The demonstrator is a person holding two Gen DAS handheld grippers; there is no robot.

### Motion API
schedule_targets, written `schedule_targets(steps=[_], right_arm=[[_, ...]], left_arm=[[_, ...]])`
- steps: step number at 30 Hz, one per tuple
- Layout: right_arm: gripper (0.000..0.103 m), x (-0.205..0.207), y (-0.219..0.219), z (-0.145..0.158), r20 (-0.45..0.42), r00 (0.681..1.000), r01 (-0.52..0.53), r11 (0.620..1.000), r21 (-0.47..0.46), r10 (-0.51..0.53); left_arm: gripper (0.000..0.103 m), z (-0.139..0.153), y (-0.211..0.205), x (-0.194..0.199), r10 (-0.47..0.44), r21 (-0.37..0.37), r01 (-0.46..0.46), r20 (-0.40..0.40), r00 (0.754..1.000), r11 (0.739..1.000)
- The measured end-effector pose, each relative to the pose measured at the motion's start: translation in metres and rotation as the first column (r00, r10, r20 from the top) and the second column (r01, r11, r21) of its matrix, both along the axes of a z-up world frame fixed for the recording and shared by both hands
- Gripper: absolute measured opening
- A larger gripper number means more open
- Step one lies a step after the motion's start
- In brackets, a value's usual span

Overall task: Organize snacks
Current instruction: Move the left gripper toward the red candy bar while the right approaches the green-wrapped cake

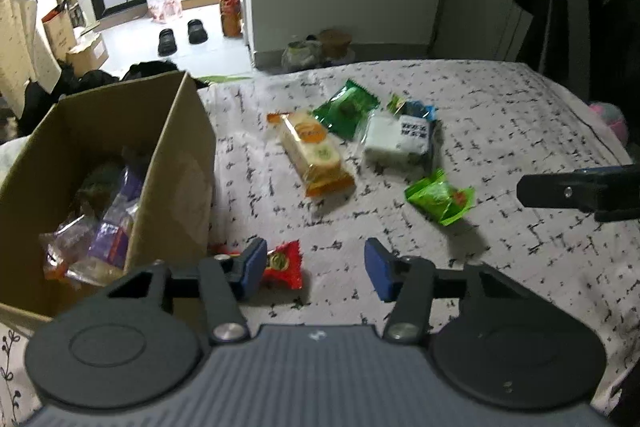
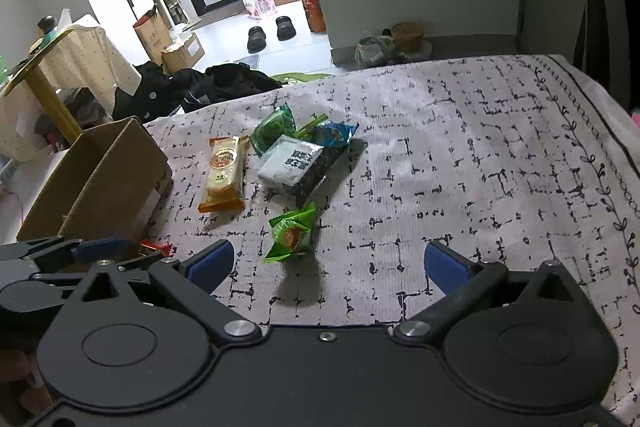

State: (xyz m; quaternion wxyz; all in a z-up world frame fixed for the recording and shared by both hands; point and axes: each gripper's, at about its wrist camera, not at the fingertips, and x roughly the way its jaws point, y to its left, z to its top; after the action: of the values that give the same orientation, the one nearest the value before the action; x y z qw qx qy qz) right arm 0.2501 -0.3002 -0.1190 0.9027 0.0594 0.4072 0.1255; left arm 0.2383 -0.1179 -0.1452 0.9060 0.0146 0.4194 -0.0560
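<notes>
Snacks scattered on a patterned bedspread (image 2: 460,155) beside a cardboard box (image 1: 176,163).
The left gripper (image 1: 316,263) and right gripper (image 2: 328,263) both stand with fingers spread wide, holding nothing. A red packet (image 1: 282,263) lies just beside the left one; a light green packet (image 2: 290,235), an orange packet (image 2: 224,175) and more lie beyond. The box holds several snacks.

Open bed to the right, box and snack cluster to the left

The cardboard box (image 1: 120,163) walls off the bed's (image 2: 500,155) left side; a red packet (image 1: 285,264) lies just beside its near corner. The orange packet (image 1: 314,153), dark green packet (image 1: 345,109), white-and-black packet (image 1: 400,137) and bright green packet (image 2: 291,235) crowd the middle, with narrow gaps between. Right of them the patterned cover lies bare to the far edge.
</notes>
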Motion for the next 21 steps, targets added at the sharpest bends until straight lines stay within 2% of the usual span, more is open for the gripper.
schedule_targets(steps=[5, 12, 17, 21], right_arm=[[0.103, 0.002, 0.001, -0.008, -0.016, 1.000, -0.003, 1.000, 0.002, 0.003], [0.103, 0.006, -0.002, -0.015, -0.049, 0.999, 0.014, 0.999, 0.035, -0.013], [0.103, 0.010, 0.001, -0.017, -0.054, 0.998, 0.015, 0.999, 0.045, -0.013], [0.103, 0.013, 0.007, -0.018, -0.058, 0.998, 0.006, 0.999, 0.044, -0.004]], left_arm=[[0.047, -0.008, 0.001, 0.005, 0.030, 0.034, -0.029, -0.028, 0.999, 0.999], [0.047, -0.019, -0.007, 0.013, 0.025, 0.123, -0.022, -0.027, 0.999, 0.992], [0.047, -0.026, -0.007, 0.013, 0.020, 0.145, -0.014, -0.037, 0.999, 0.989], [0.047, -0.024, -0.002, 0.013, 0.047, 0.132, -0.042, -0.035, 0.998, 0.990]])
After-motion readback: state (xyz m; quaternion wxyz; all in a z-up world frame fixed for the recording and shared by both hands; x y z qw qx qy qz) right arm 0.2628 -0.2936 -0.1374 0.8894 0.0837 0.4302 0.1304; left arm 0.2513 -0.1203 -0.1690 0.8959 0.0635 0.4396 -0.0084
